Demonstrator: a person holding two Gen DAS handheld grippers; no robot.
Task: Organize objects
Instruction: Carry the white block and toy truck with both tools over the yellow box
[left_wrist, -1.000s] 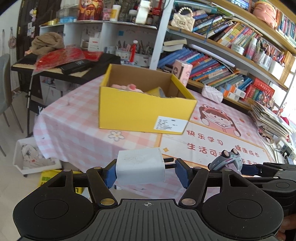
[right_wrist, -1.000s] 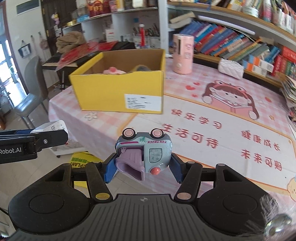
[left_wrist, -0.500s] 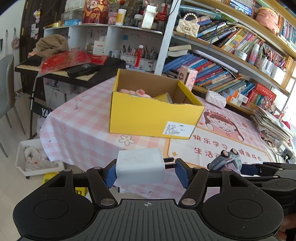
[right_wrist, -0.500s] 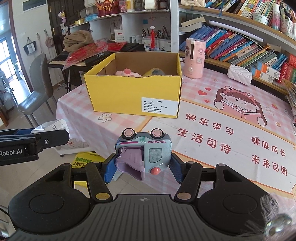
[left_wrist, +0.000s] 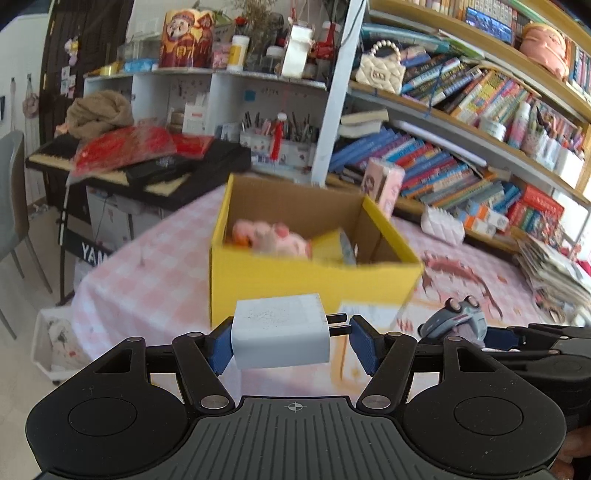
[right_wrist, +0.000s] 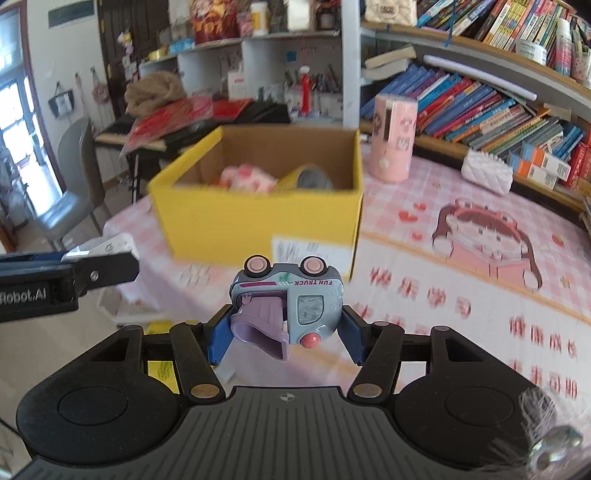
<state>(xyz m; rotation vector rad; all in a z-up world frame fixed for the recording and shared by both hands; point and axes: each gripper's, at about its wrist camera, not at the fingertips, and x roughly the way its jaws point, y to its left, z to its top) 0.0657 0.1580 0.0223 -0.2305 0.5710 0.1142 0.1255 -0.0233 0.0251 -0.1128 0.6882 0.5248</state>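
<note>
My left gripper (left_wrist: 291, 341) is shut on a white plug adapter (left_wrist: 280, 336), its prongs against the right pad. My right gripper (right_wrist: 284, 328) is shut on a grey-blue toy truck (right_wrist: 291, 299), held upside down with a purple scoop. Both are in the air in front of an open yellow cardboard box (left_wrist: 306, 280) on the pink checked tablecloth (right_wrist: 443, 295). The box (right_wrist: 258, 218) holds a pink plush toy (left_wrist: 269, 238) and a yellow item. The truck also shows at the right of the left wrist view (left_wrist: 454, 319), and the adapter at the left of the right wrist view (right_wrist: 110, 245).
A pink cylindrical container (right_wrist: 393, 136) and a white quilted pouch (right_wrist: 487, 175) sit behind the box. Bookshelves (left_wrist: 461, 147) run along the back. A keyboard with red bags (left_wrist: 140, 155) and a grey chair (right_wrist: 70, 192) stand left of the table.
Both grippers have moved up and closer to the yellow box, so its inside shows more. Each keeps its hold on its object.
</note>
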